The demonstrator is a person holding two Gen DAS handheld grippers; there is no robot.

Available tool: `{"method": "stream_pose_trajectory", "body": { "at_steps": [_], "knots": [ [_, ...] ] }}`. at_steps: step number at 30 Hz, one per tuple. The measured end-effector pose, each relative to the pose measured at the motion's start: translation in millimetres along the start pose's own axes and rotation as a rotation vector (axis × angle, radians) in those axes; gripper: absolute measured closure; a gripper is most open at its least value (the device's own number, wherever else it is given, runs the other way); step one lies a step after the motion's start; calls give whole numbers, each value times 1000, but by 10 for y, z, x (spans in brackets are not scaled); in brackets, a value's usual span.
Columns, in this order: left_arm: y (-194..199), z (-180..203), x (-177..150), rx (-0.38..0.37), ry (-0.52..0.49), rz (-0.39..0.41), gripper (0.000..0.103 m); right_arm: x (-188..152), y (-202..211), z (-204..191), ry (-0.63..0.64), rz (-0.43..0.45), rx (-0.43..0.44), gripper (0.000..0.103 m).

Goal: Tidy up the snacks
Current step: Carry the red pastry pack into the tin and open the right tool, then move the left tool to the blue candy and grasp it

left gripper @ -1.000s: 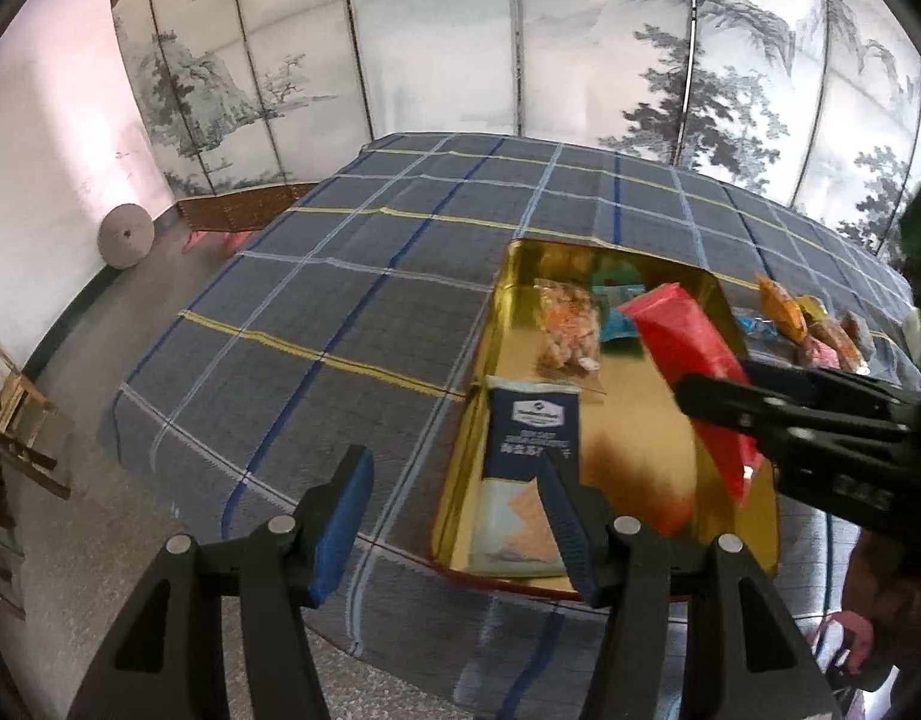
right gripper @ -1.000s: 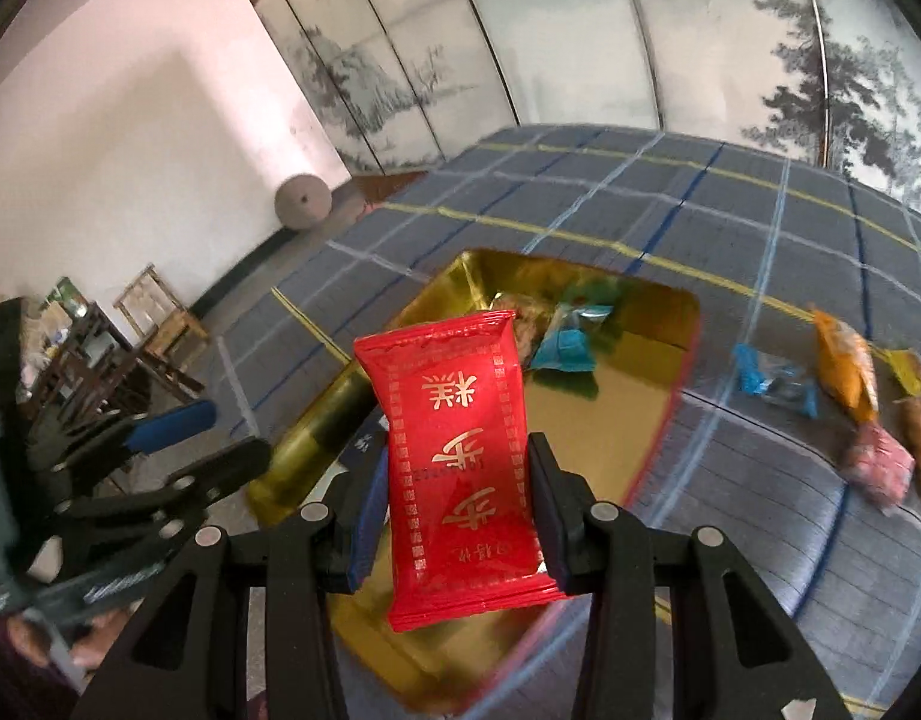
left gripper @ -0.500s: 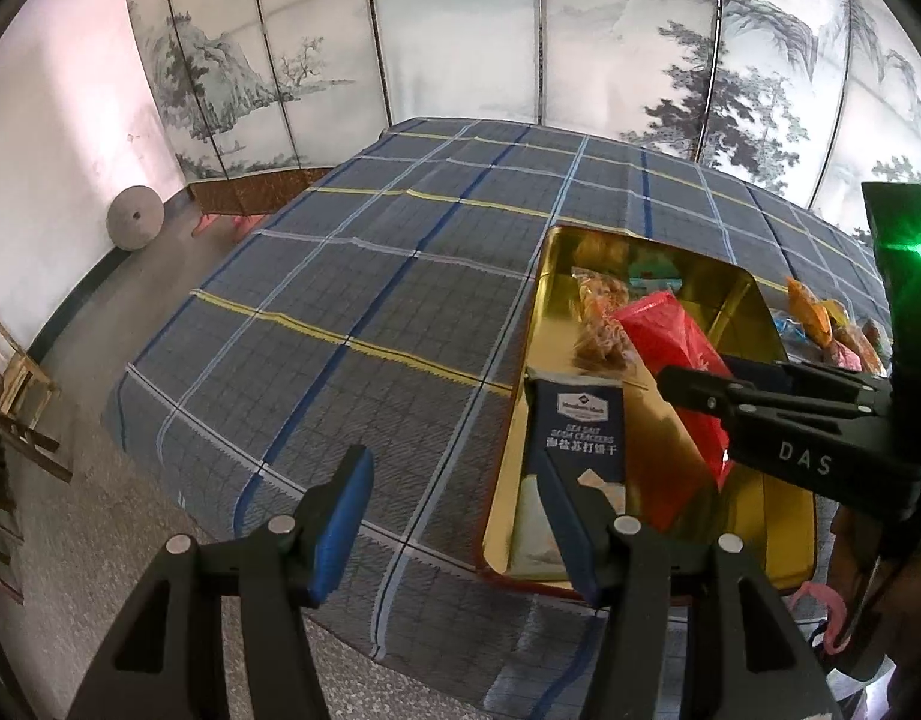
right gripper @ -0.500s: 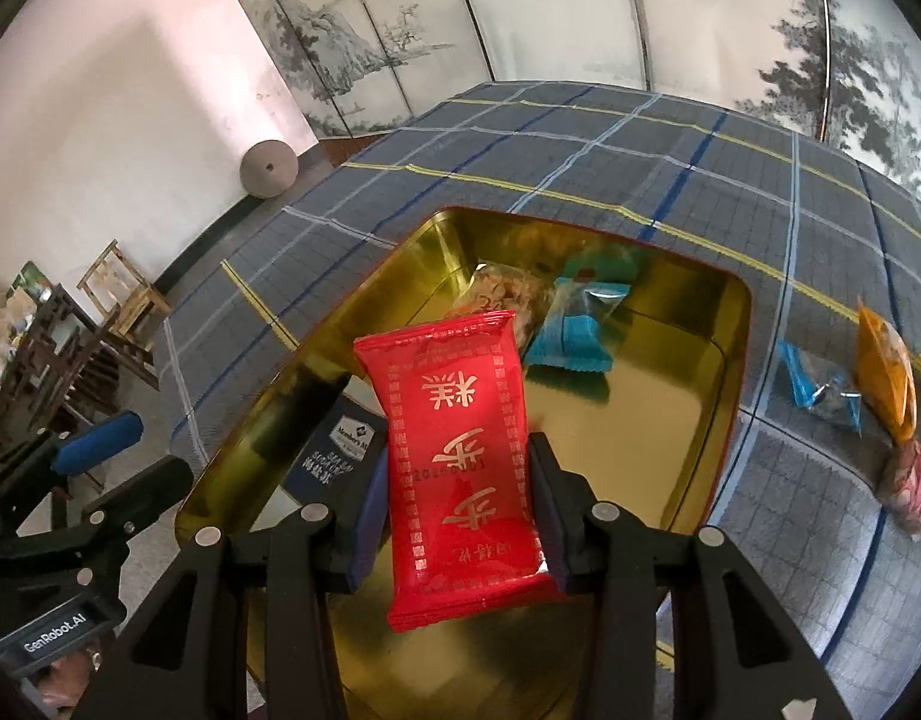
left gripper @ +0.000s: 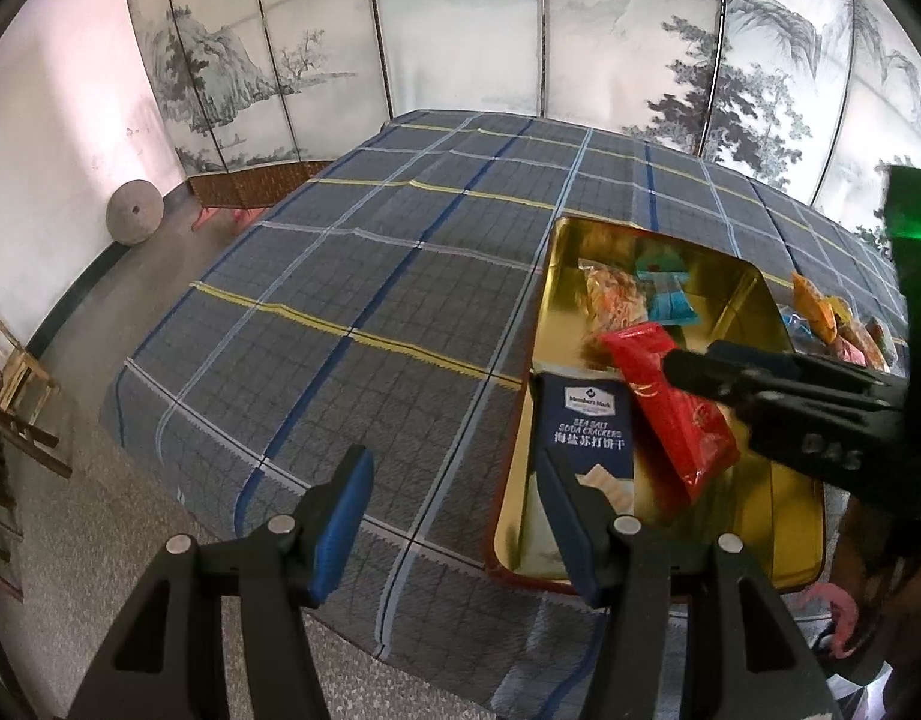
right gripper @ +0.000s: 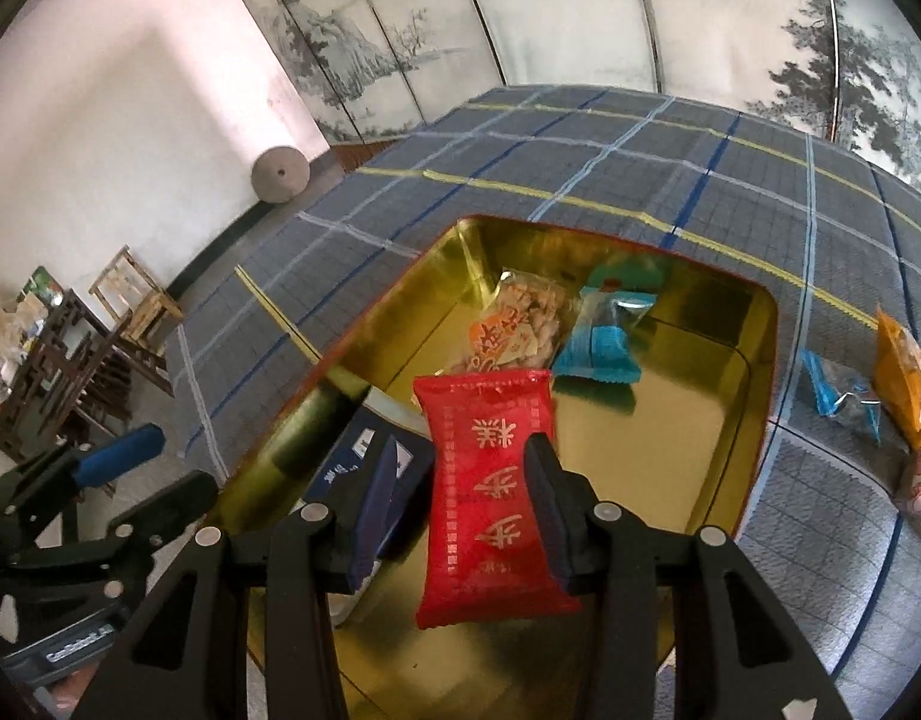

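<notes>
Traditional home-like room: ink-landscape folding screen behind plaid-covered table; stone millstone against wall left of screen; wooden chairs nearby.

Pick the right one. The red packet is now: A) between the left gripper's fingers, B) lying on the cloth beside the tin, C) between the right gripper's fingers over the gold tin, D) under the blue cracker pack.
C: the red packet sits between the right gripper's fingers, over the gold tin; the left gripper is open and holds nothing.
</notes>
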State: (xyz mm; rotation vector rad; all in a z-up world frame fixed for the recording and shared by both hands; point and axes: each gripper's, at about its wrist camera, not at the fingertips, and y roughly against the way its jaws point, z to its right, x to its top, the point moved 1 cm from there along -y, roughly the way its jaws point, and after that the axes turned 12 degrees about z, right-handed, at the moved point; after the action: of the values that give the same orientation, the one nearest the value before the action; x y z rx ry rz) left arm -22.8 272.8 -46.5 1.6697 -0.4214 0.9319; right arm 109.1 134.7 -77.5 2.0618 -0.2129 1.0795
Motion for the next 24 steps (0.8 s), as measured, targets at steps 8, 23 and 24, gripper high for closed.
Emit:
{"method": "stream_pose_trajectory", "body": {
  "at_steps": [8, 23, 24],
  "knots": [
    [32, 146, 12, -28, -48, -1, 45, -238, 630, 305, -49, 145, -57, 62],
    [299, 1228, 367, -327, -211, -19, 45, -933, 2063, 1924, -50, 200, -634, 61],
    [310, 1307, 404, -334, -232, -10, 45, -991, 2093, 2010, -48, 190, -658, 61]
  ]
}}
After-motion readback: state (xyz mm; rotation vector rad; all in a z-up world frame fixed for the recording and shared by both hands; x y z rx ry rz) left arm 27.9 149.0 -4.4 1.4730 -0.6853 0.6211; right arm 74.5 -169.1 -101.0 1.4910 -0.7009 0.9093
